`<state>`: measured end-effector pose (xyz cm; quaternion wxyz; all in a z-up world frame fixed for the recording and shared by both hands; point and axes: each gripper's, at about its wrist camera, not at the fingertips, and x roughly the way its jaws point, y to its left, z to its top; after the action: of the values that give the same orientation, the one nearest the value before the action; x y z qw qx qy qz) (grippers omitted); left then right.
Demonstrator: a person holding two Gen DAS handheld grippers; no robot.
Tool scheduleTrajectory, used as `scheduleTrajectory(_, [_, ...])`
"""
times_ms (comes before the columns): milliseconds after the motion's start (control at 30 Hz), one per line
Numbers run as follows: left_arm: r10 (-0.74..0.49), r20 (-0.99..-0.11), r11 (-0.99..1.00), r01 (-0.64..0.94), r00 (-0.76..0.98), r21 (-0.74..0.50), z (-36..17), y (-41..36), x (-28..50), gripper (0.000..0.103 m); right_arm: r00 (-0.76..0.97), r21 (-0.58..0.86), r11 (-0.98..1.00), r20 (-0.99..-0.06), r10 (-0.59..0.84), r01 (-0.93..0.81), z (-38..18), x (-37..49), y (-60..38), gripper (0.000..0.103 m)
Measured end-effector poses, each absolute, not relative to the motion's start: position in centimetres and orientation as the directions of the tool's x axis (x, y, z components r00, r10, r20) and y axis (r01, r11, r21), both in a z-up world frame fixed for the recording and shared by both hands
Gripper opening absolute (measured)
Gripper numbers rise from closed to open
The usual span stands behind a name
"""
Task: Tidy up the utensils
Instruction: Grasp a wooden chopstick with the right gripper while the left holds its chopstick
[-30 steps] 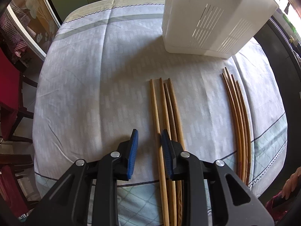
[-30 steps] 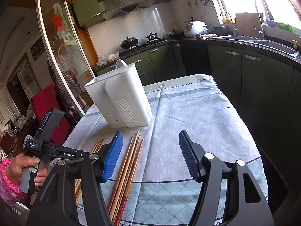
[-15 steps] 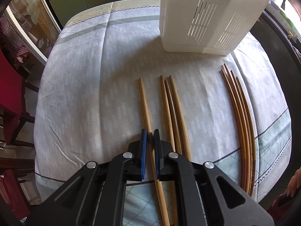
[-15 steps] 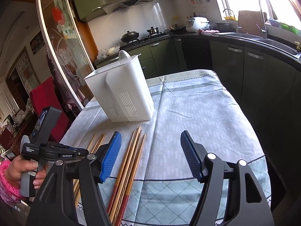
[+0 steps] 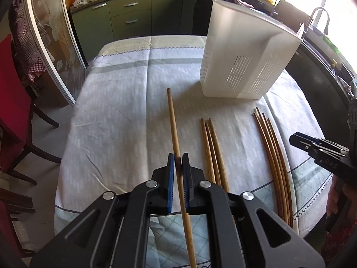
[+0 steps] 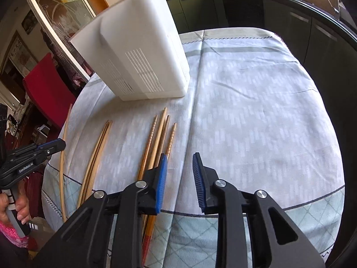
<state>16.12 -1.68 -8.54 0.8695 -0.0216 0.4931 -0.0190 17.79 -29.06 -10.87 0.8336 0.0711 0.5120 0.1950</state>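
Observation:
My left gripper [image 5: 178, 156] is shut on a single light wooden chopstick [image 5: 173, 120], held off the cloth with its far tip pointing at the table's middle. Three chopsticks [image 5: 212, 151] lie just to its right, and several more [image 5: 274, 160] further right. The white slotted utensil holder [image 5: 245, 60] stands upright behind them. My right gripper [image 6: 180, 155] hangs low over the cloth, its jaws closing with nothing between them. Its left pad is beside the rightmost of several chopsticks [image 6: 156, 143]. In the right wrist view the left gripper [image 6: 55, 145] holds the chopstick [image 6: 63, 167] at the left edge.
The table wears a pale patterned cloth [image 6: 256, 111] with wide bare room on its right half. A red chair [image 5: 11, 102] stands at the left edge. Dark green kitchen cabinets [image 5: 133, 20] run behind the table. A hand [image 6: 20, 207] grips the left tool.
My left gripper shut on one chopstick, slid it aside and lifted it off the cloth. My right gripper came down closer to the right bundle and its jaws narrowed.

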Motion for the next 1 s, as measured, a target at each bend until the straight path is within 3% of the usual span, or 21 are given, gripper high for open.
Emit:
scheduleTrajectory(200, [-0.053, -0.811, 0.999, 0.022, 0.582, -0.05, -7.0, -1.0, 14.8, 0.007, 0.344, 0.275, 0.923, -0.868, 0.359, -0.27, -12.2, 19.1, -26.9, 0.019])
scheduleTrajectory(600, [-0.09, -0.785, 0.996, 0.062, 0.613, -0.066, -6.2, -1.3, 13.5, 0.007, 0.4, 0.038, 0.947, -0.9, 0.171, -0.32, -12.7, 18.4, -23.4, 0.014])
scheduleTrajectory(700, [-0.092, -0.783, 0.996, 0.067, 0.616, -0.064, -6.1, -1.4, 13.4, 0.007, 0.408, 0.039, 0.946, -0.896, 0.175, -0.322, -12.6, 18.4, -22.9, 0.007])
scheduleTrajectory(1000, [-0.092, -0.832, 0.996, 0.055, 0.548, -0.074, -7.0, -1.0, 14.7, 0.007, 0.45, 0.158, 0.939, -0.845, 0.289, -0.306, -9.1, 17.3, -24.8, 0.006])
